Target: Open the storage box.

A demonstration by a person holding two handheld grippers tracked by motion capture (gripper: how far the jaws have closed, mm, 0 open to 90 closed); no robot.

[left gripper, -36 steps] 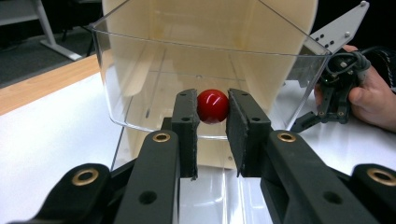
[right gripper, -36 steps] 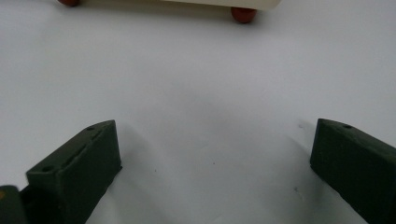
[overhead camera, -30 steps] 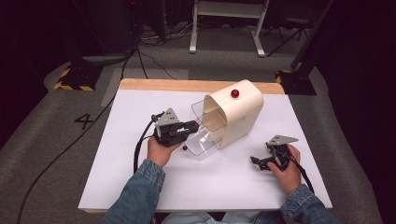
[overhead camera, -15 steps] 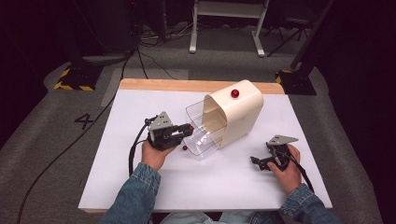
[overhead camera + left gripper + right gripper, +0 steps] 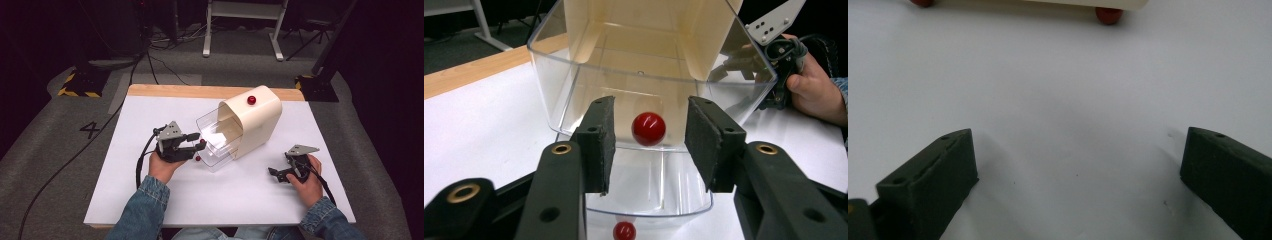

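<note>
- The left gripper sits just in front of the clear drawer, its jaws parted and gripping nothing; in the left gripper view the red knob on the drawer's front wall lies between the two pads, touching neither.
- The clear drawer is pulled partway out of the cream cabinet, toward the left gripper.
- A small red foot shows below the drawer's front edge.
- A red ball knob sits on the cabinet's upper face.
- The right gripper rests on the white table top to the right of the cabinet, well apart from it, jaws spread wide and empty.
- Two reddish feet, probably the cabinet's, edge the top of the right gripper view.
</note>
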